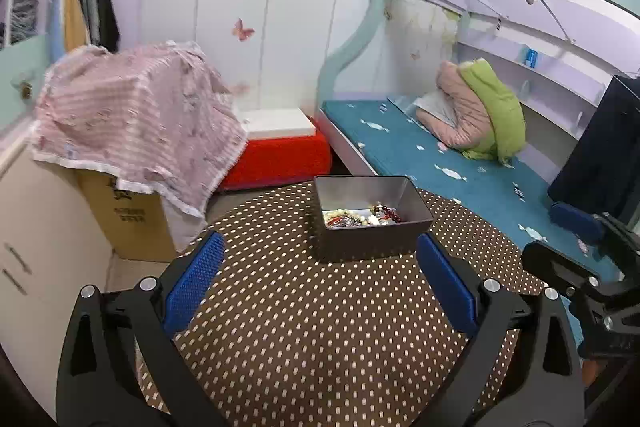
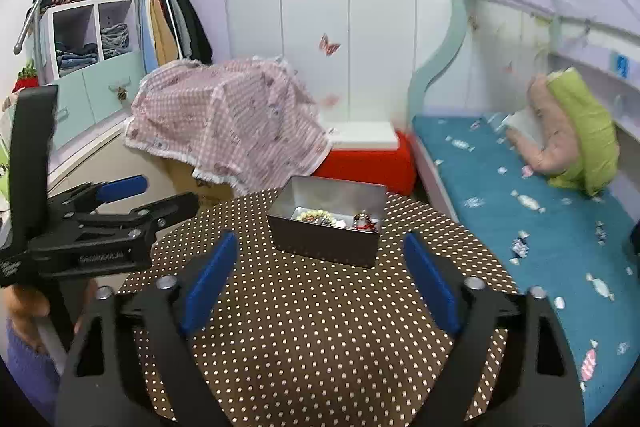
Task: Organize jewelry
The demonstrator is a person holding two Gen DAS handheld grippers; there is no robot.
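Bed: blue sheet with a candy print, along the right side of the room; pink and green bedding bundled at its far end.
Draped cloth: pink checked fabric over a cardboard box, left of the table.
Table: round top in a brown cloth with pale dots, just beside the bed.
Tin: grey rectangular metal box, lidless, on the far part of the table.
Jewelry: beaded strands, pale, red and dark, heaped on the tin's floor.
Left gripper: blue pads spread wide, nothing between them, above the table and near the tin.
Right gripper: likewise spread wide and holding nothing, aimed at the tin.
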